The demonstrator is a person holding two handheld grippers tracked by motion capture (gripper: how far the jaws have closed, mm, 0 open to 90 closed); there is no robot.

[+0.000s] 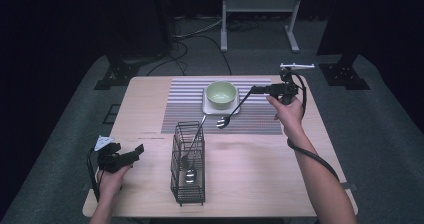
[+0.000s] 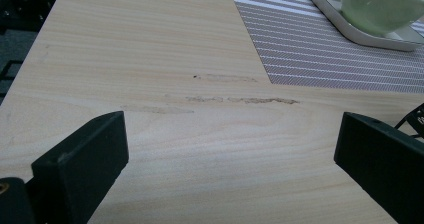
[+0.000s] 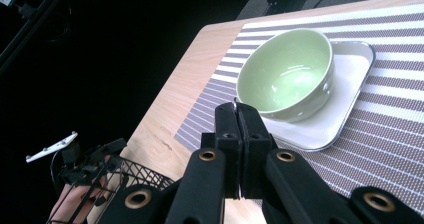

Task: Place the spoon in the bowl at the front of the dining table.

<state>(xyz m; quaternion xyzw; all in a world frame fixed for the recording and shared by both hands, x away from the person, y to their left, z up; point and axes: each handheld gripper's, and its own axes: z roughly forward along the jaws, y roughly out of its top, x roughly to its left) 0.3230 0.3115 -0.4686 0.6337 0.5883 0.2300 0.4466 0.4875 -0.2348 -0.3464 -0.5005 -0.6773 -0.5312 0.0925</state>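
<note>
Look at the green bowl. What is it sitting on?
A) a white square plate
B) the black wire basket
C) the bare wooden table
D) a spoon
A: the green bowl rests on a white square plate, which lies on the striped mat.

the wooden table (image 1: 250, 169) is evenly lit from above, while the room around it sinks into near black at the upper corners of the high view. the wire basket (image 1: 187, 164) throws only a soft, short shadow. in the right gripper view a pale glare sits inside the green bowl (image 3: 287, 74), the left half of the frame is dark, and the near jaws look soft. in the left gripper view the jaws at the bottom corners are slightly blurred.
</note>
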